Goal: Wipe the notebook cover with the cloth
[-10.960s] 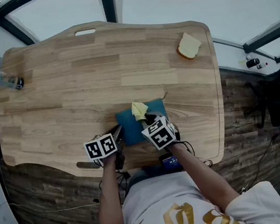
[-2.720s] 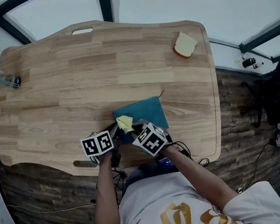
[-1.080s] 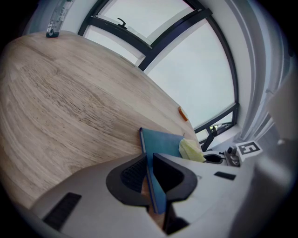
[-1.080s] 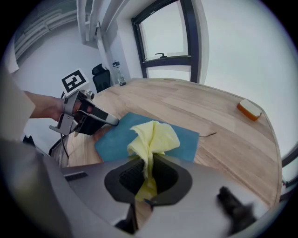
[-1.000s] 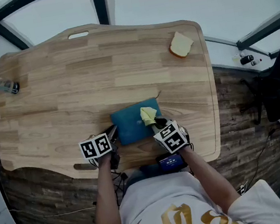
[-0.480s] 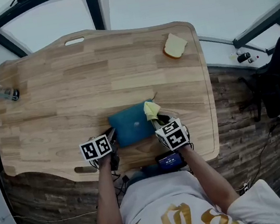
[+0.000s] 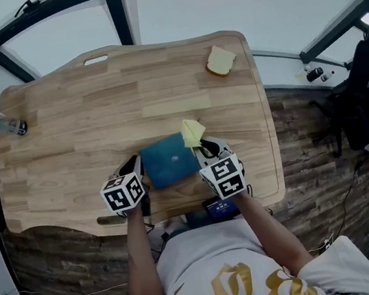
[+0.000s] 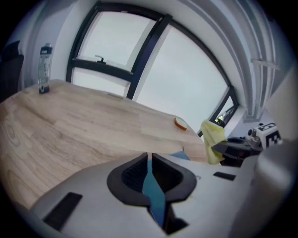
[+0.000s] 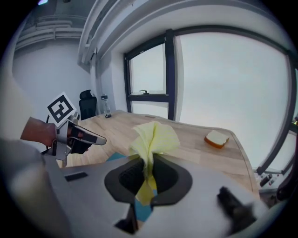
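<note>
Notebook (image 7: 169, 168): teal cover, closed, cover up, lower centre of frame near front edge of worktop (image 7: 63, 128). Left edge pinched in left hand-held gripper (image 8: 149, 163). Cloth (image 7: 192, 133): pale yellow, bunched, clamped in right hand-held gripper (image 9: 146, 174), fanning above jaws at notebook's upper right corner.

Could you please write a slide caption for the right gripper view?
Right gripper, jaws shut on the yellow cloth; wooden table and bread slice beyond.

Both forearms reach forward side by side, a gripper in each hand. The left gripper (image 7: 134, 168) has its jaws pinched together on the left edge of the notebook (image 7: 167, 160). The right gripper (image 7: 202, 149), held near it, has its jaws clamped on the cloth (image 7: 192, 132).
</note>
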Available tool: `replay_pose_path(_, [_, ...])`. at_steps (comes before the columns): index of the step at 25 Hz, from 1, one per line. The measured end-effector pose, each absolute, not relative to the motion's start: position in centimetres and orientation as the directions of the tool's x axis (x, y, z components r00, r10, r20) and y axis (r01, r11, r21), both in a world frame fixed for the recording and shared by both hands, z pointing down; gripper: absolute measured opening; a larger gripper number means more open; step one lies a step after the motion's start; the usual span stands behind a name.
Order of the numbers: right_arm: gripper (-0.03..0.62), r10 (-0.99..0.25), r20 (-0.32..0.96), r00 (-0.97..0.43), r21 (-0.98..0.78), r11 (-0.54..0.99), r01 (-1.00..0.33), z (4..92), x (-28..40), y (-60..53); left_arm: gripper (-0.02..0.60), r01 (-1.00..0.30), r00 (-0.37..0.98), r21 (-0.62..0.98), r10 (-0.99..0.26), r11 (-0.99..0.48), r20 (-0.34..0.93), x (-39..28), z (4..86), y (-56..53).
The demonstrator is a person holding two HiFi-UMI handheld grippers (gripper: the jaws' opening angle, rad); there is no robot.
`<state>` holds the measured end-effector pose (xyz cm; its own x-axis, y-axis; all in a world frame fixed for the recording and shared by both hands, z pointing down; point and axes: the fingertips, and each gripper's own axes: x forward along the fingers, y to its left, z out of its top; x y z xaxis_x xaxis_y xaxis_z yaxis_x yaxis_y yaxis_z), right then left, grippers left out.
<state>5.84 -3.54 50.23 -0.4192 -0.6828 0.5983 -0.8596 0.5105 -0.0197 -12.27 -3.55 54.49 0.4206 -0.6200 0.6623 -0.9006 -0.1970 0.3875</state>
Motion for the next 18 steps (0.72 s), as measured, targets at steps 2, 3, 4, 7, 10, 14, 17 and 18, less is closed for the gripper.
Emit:
replay_pose_path(2, [0.038, -0.709, 0.563, -0.425, -0.014, 0.506, -0.862, 48.9, 5.4, -3.1, 0.036, -0.91, 0.41, 0.328, -0.682, -0.255, 0.605, -11.7, 52.0, -4.0])
replay_pose_path(3, [0.038, -0.719, 0.548, -0.427, -0.011, 0.504, -0.864, 48.4, 5.3, -2.9, 0.034, -0.912, 0.407, 0.303, -0.709, -0.277, 0.577, -11.4, 50.9, -4.1])
replay_pose_path(4, [0.038, -0.729, 0.535, -0.427, -0.007, 0.502, -0.865, 48.0, 5.2, -2.6, 0.032, -0.913, 0.406, 0.283, -0.731, -0.294, 0.549, -11.2, 49.9, -4.2])
replay_pose_path(7, [0.038, -0.743, 0.517, -0.425, -0.002, 0.495, -0.869, 47.0, 4.7, -1.6, 0.027, -0.912, 0.409, 0.243, -0.776, -0.331, 0.48, -10.4, 47.3, -4.0])
replay_pose_path(10, [0.038, -0.745, 0.526, -0.41, 0.014, 0.49, -0.872, 46.5, 4.7, -0.5, 0.025, -0.909, 0.415, 0.219, -0.798, -0.354, 0.437, -10.0, 45.6, -3.4])
replay_pose_path(14, [0.038, -0.762, 0.506, -0.405, 0.015, 0.477, -0.879, 45.7, 5.1, 0.3, 0.023, -0.906, 0.423, 0.209, -0.805, -0.368, 0.415, -9.6, 44.4, -2.6])
replay_pose_path(17, [0.038, -0.779, 0.49, -0.392, 0.019, 0.459, -0.888, 45.2, 5.6, 0.7, 0.024, -0.902, 0.431, 0.202, -0.809, -0.381, 0.4, -9.2, 43.8, -2.0])
replay_pose_path(18, [0.038, -0.784, 0.484, -0.388, 0.022, 0.455, -0.89, 45.0, 5.7, 0.8, 0.023, -0.901, 0.434, 0.197, -0.81, -0.387, 0.395, -9.0, 43.6, -1.8])
